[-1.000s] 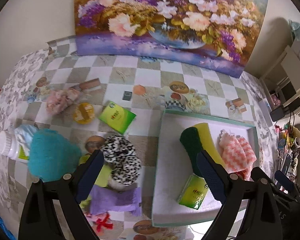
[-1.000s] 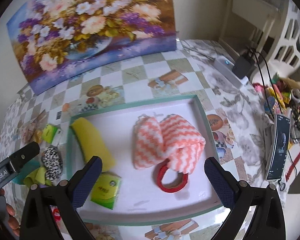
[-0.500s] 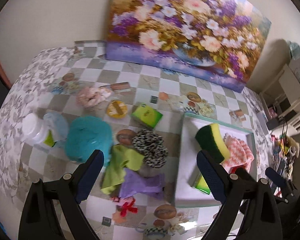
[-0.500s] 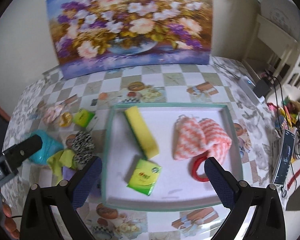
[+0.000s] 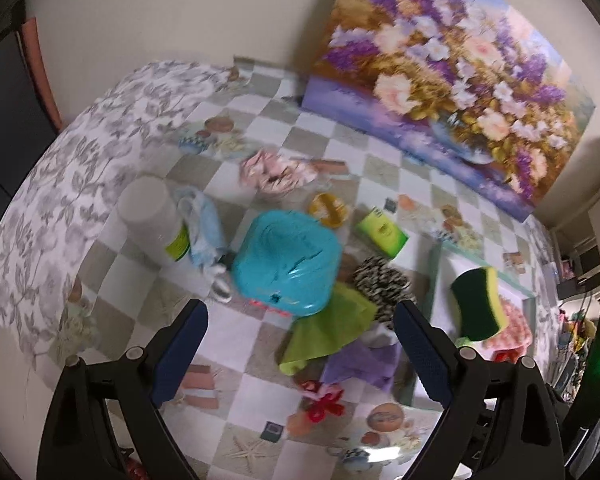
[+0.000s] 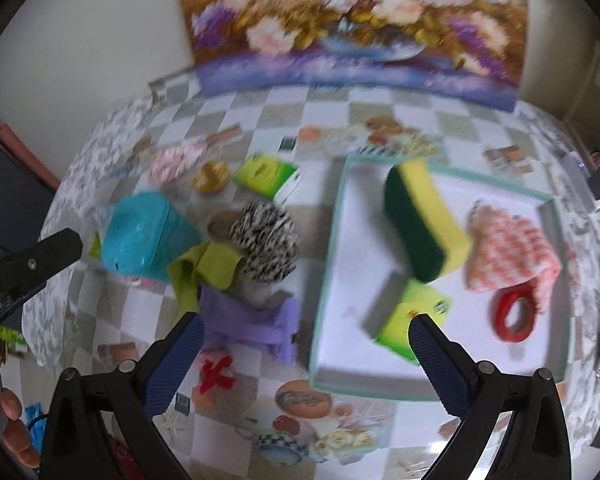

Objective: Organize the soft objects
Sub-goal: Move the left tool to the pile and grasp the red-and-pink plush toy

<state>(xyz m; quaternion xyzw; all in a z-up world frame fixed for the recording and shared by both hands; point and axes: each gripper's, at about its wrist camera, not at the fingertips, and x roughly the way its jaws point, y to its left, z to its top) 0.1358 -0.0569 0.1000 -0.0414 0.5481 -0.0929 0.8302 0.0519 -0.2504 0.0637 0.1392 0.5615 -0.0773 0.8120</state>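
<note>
A white tray (image 6: 500,364) with a teal rim holds a yellow-green sponge (image 6: 428,228), an orange-white cloth (image 6: 512,248), a green tissue pack (image 6: 412,324) and a red ring (image 6: 514,318). Left of it lie a leopard-print scrunchie (image 6: 266,236), a green cloth (image 6: 204,268), a purple cloth (image 6: 252,320) and a teal pack (image 6: 140,236). My left gripper (image 5: 300,334) hangs open above the teal pack (image 5: 288,260) and green cloth (image 5: 328,328). My right gripper (image 6: 304,342) is open over the tray's left rim. Both hold nothing.
A white bottle (image 5: 152,216), a pale blue cloth (image 5: 204,224), a pink scrunchie (image 5: 276,172), a yellow disc (image 5: 328,208), a green tissue pack (image 5: 382,232) and a red bow (image 5: 324,400) lie on the checkered tablecloth. A flower painting (image 5: 452,80) leans on the wall.
Both grippers have swung left and back from the tray. The left view now centres on the teal pack and the pile; the right view now takes in the pile as well as the tray.
</note>
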